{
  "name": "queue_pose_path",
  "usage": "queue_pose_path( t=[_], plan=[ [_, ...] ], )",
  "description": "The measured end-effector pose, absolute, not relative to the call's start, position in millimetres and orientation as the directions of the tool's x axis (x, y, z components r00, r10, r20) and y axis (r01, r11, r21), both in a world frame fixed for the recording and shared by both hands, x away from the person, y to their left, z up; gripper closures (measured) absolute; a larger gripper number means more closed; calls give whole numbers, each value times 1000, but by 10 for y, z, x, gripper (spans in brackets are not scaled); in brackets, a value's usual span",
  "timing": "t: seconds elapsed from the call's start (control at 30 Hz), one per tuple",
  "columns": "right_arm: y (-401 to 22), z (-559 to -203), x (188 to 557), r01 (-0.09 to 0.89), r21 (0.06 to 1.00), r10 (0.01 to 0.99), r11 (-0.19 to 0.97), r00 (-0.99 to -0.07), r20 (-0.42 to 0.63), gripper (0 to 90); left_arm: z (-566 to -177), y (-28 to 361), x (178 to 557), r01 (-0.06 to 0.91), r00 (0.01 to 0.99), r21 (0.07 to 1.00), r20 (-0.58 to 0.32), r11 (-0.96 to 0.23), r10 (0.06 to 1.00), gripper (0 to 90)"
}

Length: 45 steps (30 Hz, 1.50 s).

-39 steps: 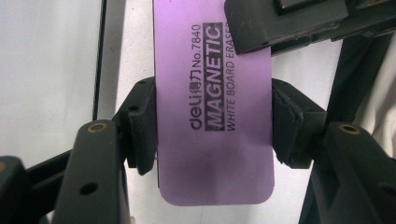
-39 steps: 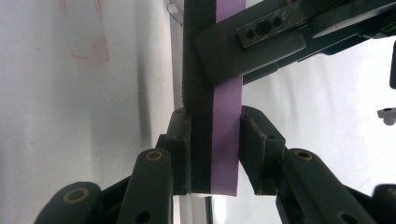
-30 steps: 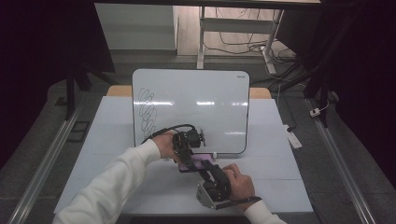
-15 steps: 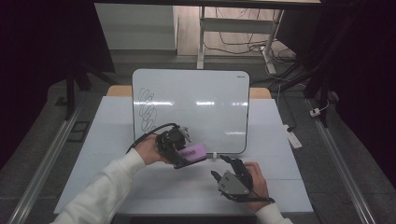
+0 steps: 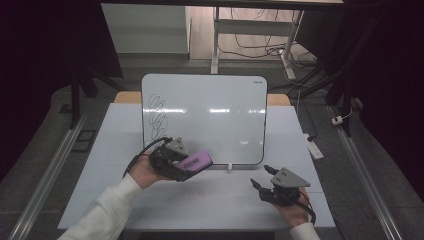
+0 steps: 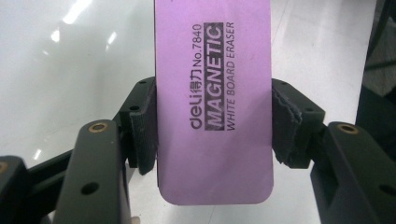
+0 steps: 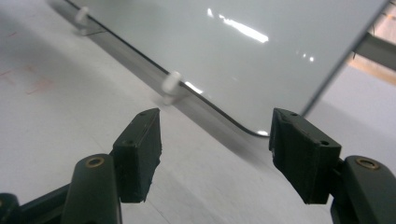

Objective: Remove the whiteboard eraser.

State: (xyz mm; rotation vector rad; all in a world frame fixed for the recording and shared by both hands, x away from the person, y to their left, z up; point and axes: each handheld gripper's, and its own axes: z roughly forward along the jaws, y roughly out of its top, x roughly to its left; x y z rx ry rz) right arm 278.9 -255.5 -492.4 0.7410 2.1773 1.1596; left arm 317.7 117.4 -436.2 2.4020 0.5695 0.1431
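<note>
My table (image 5: 125, 200) has a pale, flat top that fills the lower middle of the high view. A whiteboard (image 5: 215, 115) stands on it in the centre of the frame, its lower edge resting on the top by small white feet (image 5: 229, 166). Black scribbles (image 5: 157, 117) mark the board's left side. In my right gripper view the tabletop (image 7: 70, 102) spreads across the lower left, and the board's (image 7: 243, 60) rounded lower corner sits on it at centre right, with one white foot (image 7: 171, 83) near the middle.
</note>
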Motion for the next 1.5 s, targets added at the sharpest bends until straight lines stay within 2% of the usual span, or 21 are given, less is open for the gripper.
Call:
queue_pose_path(
  t=[0.13, 0.3, 0.63, 0.97, 1.5],
  plan=[
    [-2660, -4946, 2837, 244, 865, 716, 439, -677, -173, 337, -4352, 1260, 3080, 360, 889, 663, -30, -657, 457, 407],
    [-2692, -4971, 2870, 257, 862, 724, 438, -668, -169, 333, -4362, 1388, 3018, 365, 876, 693, -30, -622, 481, 407],
    [-2705, -5024, 2895, 269, 848, 732, 456, -656, -185, 324, -4304, 1726, 2972, 380, 785, 802, -17, -460, 619, 406],
    [-2713, -5058, 2910, 276, 841, 733, 465, -653, -191, 319, -4242, 1985, 2993, 378, 701, 855, -16, -354, 713, 407],
    [-2698, -5076, 2911, 278, 834, 731, 477, -651, -201, 310, -4183, 2187, 3048, 376, 641, 881, -24, -287, 767, 408]
  ],
)
